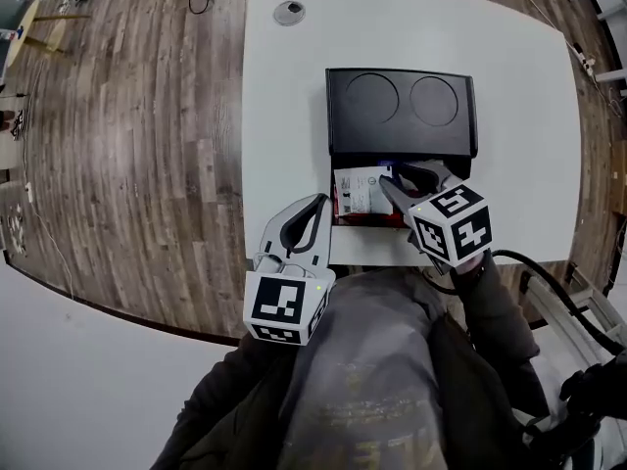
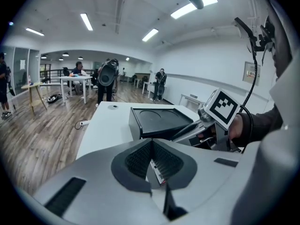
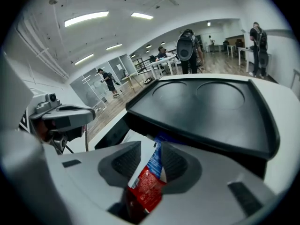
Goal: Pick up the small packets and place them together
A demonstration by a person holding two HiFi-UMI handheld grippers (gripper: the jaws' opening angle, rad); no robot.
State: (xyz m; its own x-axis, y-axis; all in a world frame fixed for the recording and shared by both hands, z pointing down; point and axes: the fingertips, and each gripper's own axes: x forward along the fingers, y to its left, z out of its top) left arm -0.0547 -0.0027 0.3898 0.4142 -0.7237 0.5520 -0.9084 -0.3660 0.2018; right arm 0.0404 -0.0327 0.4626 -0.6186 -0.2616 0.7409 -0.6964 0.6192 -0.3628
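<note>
Packet between the right jaws at the black box

Right gripper (image 1: 395, 182) reaches into the open near side of the black box (image 1: 402, 116) on the white desk (image 1: 284, 116). Its jaws stand apart, with a red, white and blue packet (image 3: 147, 182) upright between them. Other packets (image 1: 359, 192) lie in that opening. Left gripper (image 1: 319, 202) hangs just beside the box, jaw tips together; a strip of packet (image 2: 157, 170) shows between its pads, and I cannot tell whether it is gripped.

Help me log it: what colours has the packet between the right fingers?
Red, white and blue small packet; right gripper view.
</note>
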